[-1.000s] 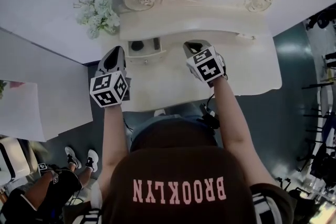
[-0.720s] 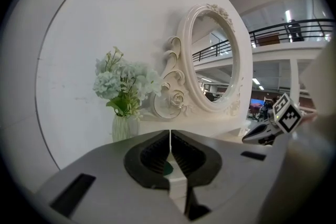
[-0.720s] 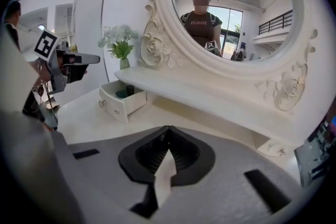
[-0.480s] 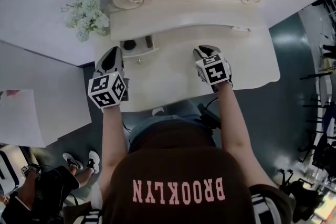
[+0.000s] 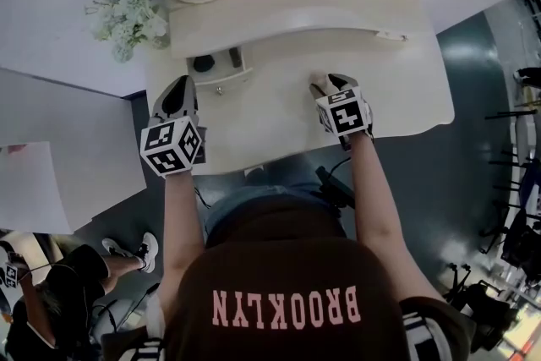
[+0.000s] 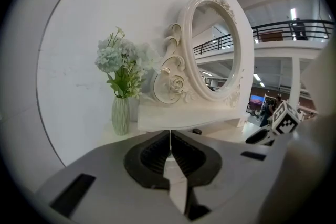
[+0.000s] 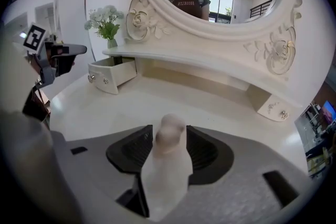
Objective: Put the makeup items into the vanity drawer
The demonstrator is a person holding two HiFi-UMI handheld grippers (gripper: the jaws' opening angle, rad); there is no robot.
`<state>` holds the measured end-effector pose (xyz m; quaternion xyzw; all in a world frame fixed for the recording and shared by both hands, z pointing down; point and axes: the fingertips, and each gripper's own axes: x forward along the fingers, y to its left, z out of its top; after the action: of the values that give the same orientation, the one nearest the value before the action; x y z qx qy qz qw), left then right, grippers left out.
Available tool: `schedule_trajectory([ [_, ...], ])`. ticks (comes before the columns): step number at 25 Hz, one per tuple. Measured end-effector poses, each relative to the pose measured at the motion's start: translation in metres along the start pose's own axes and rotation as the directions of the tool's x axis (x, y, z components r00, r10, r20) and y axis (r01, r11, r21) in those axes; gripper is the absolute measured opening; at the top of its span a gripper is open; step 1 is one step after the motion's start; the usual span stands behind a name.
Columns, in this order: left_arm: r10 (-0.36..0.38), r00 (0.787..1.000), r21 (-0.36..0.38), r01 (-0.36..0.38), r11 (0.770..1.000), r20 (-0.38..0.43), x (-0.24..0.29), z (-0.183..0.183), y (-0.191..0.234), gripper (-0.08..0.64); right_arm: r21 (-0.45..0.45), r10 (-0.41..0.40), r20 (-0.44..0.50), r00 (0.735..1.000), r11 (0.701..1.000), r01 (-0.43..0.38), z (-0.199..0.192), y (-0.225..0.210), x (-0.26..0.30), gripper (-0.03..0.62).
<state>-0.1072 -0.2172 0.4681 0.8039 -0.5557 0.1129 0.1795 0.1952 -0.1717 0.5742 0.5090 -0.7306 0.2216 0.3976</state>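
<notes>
At a glossy white vanity table (image 5: 270, 127), the right gripper (image 5: 331, 86) straddles a pale makeup item (image 7: 167, 157), a matte, round-headed piece shaped like a skittle that stands on the tabletop. The jaws have just been opening and now stand apart on either side of it, their ribbed black pads not pressing on it. The left gripper (image 5: 181, 90) has its jaws pressed together with nothing between them. The small pulled-out drawer (image 5: 224, 75), smooth white with metal knobs, sits ahead of the right gripper and off to its left, and just ahead of the left gripper, with dark items (image 5: 203, 63) inside. Bare tabletop lies between the two grippers and from the right gripper to the drawer; the table's curved front edge runs close behind both. A carved, scrolled mirror frame (image 7: 140, 17) rises beyond, and pale flowers (image 6: 118, 59) in a ribbed green vase (image 6: 120, 115) stand ahead-left of the left gripper. The person's dark top (image 5: 287, 266) reads "BROOKLYN" in pink.
</notes>
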Motion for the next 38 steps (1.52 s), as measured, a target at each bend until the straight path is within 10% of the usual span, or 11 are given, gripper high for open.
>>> schedule_trajectory([
  [18,0.006,1.000,-0.008,-0.006,1.000,-0.021,-0.004,-0.014,0.007,0.009,0.014,-0.045,-0.016,0.999,0.999,0.046,-0.007,-0.001,0.004,0.137],
  [38,0.034,0.999,-0.010,-0.033,0.999,0.035,-0.029,0.015,0.041,0.009,-0.073,-0.011,0.130,0.991,0.997,0.021,0.089,0.035,-0.028,0.135],
])
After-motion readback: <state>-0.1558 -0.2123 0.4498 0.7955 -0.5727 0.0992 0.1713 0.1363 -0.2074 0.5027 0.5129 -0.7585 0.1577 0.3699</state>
